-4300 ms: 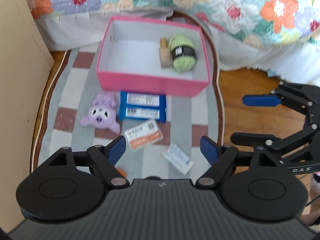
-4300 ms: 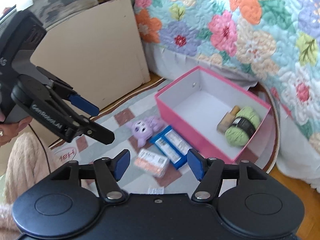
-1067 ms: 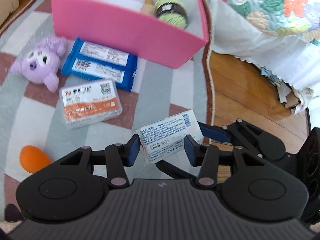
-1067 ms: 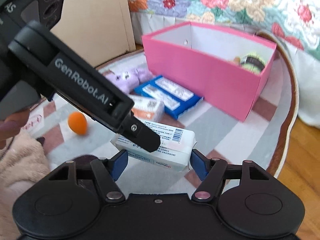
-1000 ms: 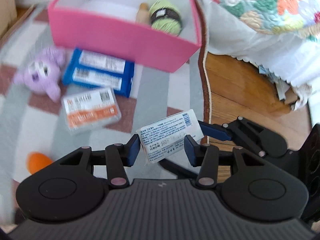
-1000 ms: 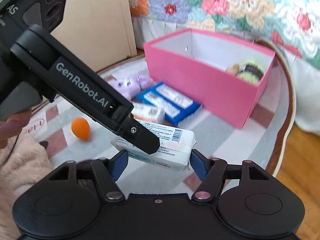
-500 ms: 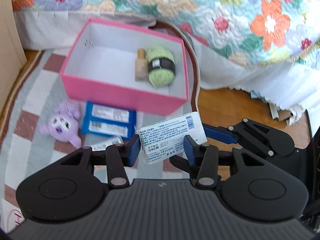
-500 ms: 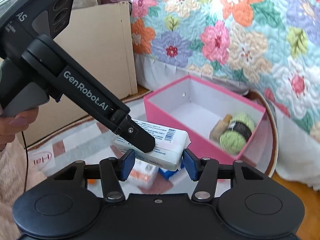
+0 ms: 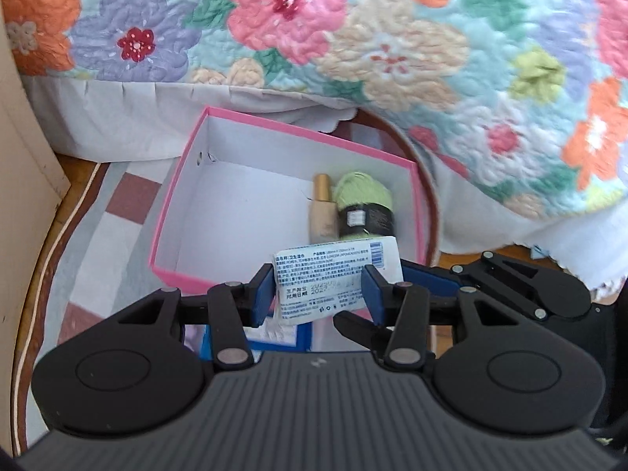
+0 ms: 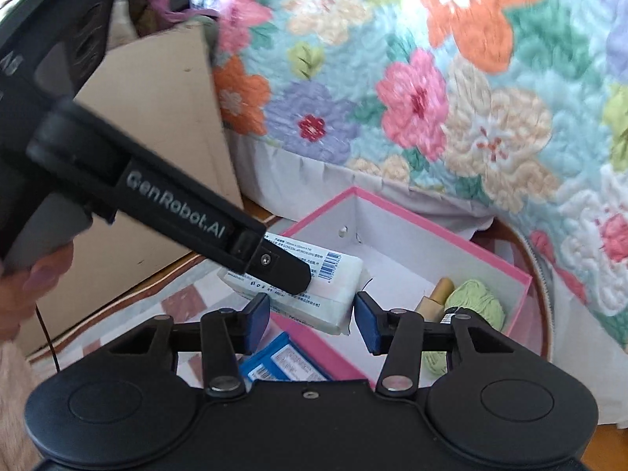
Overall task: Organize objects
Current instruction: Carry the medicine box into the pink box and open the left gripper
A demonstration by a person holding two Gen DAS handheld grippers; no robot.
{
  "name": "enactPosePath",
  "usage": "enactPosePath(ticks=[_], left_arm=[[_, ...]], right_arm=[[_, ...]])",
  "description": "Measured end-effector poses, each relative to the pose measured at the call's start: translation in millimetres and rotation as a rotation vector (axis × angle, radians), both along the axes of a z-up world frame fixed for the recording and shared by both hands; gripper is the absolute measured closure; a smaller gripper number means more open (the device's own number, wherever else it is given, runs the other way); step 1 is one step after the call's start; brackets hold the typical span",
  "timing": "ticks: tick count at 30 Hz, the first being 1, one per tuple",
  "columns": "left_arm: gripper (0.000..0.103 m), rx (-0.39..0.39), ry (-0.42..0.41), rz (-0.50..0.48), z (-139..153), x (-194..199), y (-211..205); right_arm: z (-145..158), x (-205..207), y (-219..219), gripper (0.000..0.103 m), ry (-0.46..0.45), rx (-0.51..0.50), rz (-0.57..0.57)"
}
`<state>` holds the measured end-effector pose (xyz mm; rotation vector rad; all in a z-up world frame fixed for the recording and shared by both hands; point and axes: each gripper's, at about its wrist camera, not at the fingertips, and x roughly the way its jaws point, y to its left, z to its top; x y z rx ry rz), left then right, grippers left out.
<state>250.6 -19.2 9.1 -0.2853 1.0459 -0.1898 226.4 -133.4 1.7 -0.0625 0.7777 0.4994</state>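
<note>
A white wet-wipes pack [image 9: 333,274] [image 10: 339,269] hangs in the air over the near wall of the pink box [image 9: 274,125] [image 10: 431,231]. My left gripper [image 9: 318,292] is shut on its short sides. My right gripper [image 10: 312,322] comes in from the right, and its jaws are closing on the pack's end, with the pads against it. Its fingers [image 9: 428,279] show behind the pack in the left wrist view. One of the left gripper's fingers [image 10: 282,271] lies across the pack in the right wrist view.
In the box lie a green yarn ball [image 9: 363,200] [image 10: 477,302] and a beige bottle [image 9: 324,204] [image 10: 437,294]. A blue packet [image 10: 282,361] lies on the checked rug [image 9: 110,243] before the box. A flowered quilt [image 9: 353,39] hangs behind, with cardboard [image 10: 157,117] at the left.
Both grippers rose with the wipes pack and carried it from the rug's edge toward the pink box. The right jaws narrowed onto the pack.
</note>
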Motion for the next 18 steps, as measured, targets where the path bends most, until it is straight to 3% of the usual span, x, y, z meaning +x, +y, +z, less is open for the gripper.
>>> enactPosePath(ticks=[7,11,18], left_arm=[[0.057,0.030,0.055,0.034,-57.2,67.3,-5.1],[0.057,0.039,0.069,0.039,-87.8,97.1,-3.7],[0.058,-0.034,0.127,0.077,-135.9,124.0,10.6]], right_arm=[[-52.8,72.4,-1.4,0.050,0.195,0.021,-0.124],[-83.0,105.0,4.8,0.050,0.256,0.004,-0.169],[-122.5,136.7,7.6,0.050,0.349,-0.011,-0.220]])
